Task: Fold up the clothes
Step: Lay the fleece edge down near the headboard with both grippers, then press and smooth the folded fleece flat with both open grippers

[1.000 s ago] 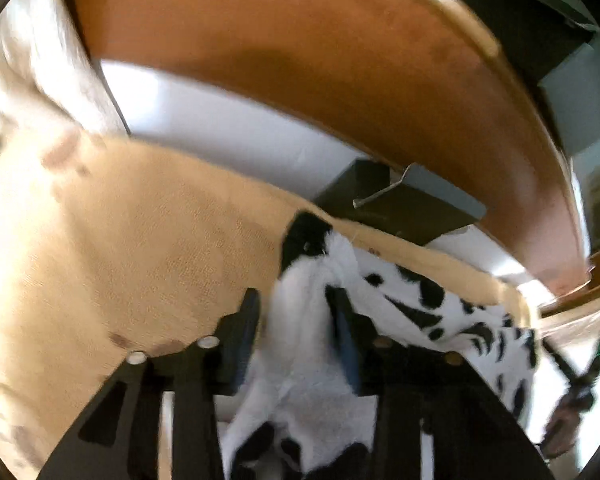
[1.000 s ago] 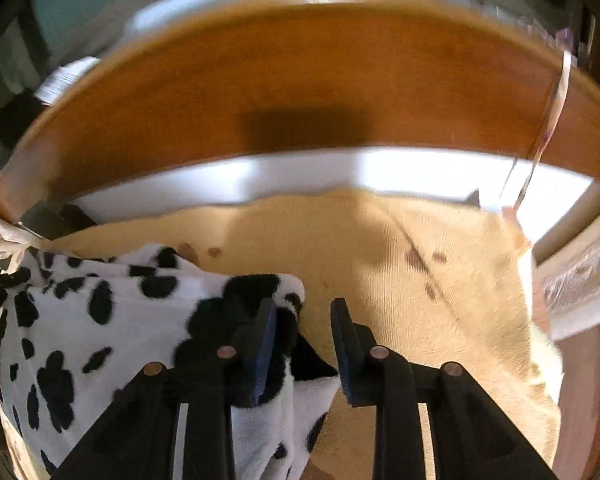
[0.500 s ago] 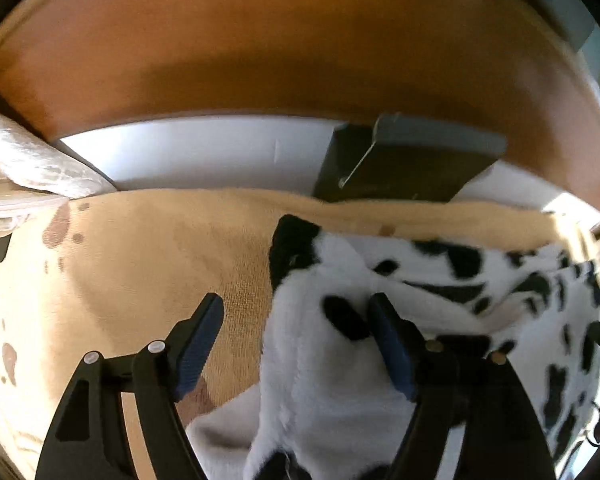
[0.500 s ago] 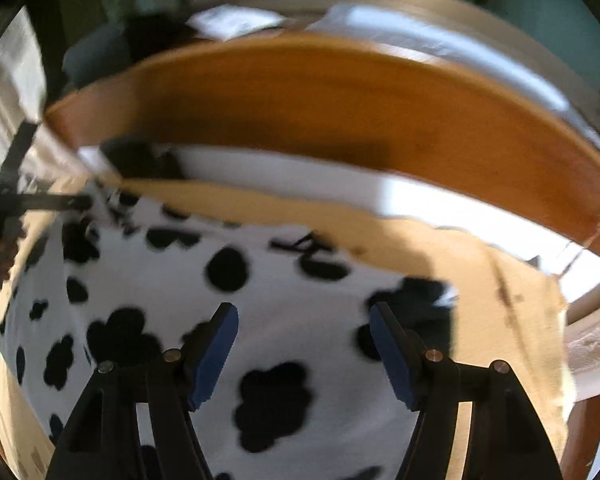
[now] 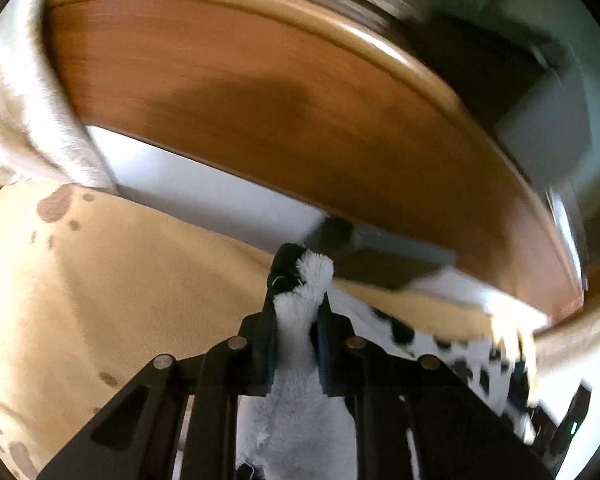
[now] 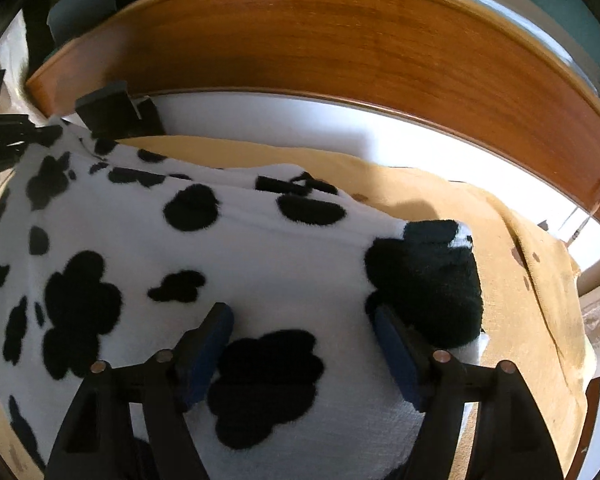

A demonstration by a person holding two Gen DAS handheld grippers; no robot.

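Note:
A white fleece garment with black cow spots [image 6: 180, 248] lies spread on a beige blanket [image 6: 520, 300]. In the left wrist view my left gripper [image 5: 298, 304] is shut on a bunched corner of the garment [image 5: 300, 420]; a tuft of black and white fleece sticks out past the fingertips. My right gripper [image 6: 300, 316] stands wide open just over the garment's near right part, beside a big black patch at its right corner. Nothing is pinched between its blue pads [image 6: 212, 340].
A curved wooden headboard [image 6: 340, 40] runs across the back, with a white strip [image 6: 300, 120] below it. A dark box [image 6: 112, 112] sits at the blanket's far edge. Pale fabric [image 5: 24, 100] hangs at the left. The beige blanket [image 5: 120, 280] has small brown spots.
The left gripper, wide open half a second ago, has shut on the garment's corner and lifted it. The right gripper opened earlier and now hovers lower over the garment.

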